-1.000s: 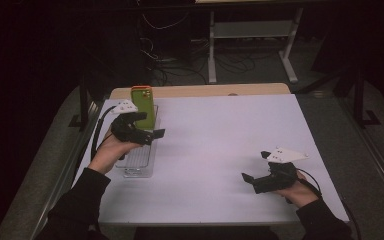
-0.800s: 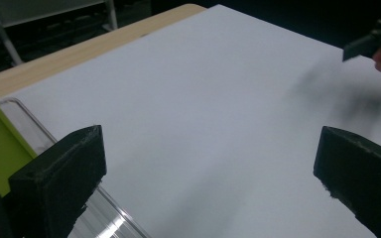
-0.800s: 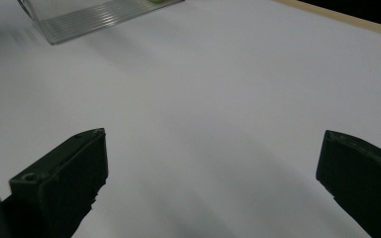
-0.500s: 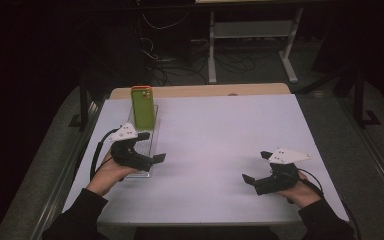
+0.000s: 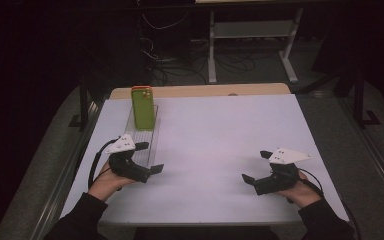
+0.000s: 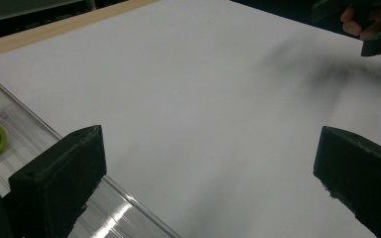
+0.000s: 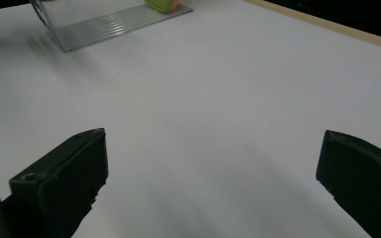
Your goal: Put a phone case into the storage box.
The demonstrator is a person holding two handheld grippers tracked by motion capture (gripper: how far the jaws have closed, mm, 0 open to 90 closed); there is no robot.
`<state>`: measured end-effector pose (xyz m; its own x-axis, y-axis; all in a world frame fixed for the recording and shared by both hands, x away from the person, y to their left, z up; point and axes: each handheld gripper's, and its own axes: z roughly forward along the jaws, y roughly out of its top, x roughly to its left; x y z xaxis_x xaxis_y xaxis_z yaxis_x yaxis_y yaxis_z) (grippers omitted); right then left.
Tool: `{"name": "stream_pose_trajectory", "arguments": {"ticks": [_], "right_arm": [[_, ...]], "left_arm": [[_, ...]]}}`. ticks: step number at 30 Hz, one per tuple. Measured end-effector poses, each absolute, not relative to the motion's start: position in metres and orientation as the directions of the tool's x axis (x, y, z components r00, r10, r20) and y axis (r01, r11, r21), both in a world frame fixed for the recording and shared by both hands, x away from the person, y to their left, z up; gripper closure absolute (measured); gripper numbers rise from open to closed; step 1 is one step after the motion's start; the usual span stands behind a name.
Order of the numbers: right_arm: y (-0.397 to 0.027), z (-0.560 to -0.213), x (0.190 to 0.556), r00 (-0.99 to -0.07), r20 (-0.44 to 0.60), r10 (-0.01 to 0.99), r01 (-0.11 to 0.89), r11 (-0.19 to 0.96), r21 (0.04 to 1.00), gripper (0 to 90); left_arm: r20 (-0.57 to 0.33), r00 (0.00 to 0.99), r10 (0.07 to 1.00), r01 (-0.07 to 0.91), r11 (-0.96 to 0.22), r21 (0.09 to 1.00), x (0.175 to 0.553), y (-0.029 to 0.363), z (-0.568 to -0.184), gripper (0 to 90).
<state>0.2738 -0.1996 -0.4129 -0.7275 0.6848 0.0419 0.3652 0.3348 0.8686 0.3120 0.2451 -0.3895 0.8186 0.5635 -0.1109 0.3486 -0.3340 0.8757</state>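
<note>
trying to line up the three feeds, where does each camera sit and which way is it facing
High view: above the person's side, looking forward and down on the white table; both forearms, the left claw and right claw show.
Left gripper view: rides the left claw, facing across the table toward the other hand; own jaws wide apart.
Right gripper view: rides the right claw, facing the clear tray.
Shared: the tray and green phone case.

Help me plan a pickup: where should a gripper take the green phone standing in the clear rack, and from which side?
Grip the green phone by its upper half, coming from above with jaws across its thin faces. It stands upright in the clear rack, so its top is free, probably easiest for the open left gripper.
</note>
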Motion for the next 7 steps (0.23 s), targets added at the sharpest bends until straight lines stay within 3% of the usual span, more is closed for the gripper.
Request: {"name": "stream_pose_trajectory", "arguments": {"ticks": [7], "right_arm": [[-0.1992, -0.4122, 0.2733, -0.728, 0.047, 0.684, 0.365, 0.329, 0.871, 0.0]], "left_arm": [[-0.106, 0.826, 0.553, 0.340, -0.341, 0.876, 0.3120, 0.2434, -0.3900, 0.0]]}}
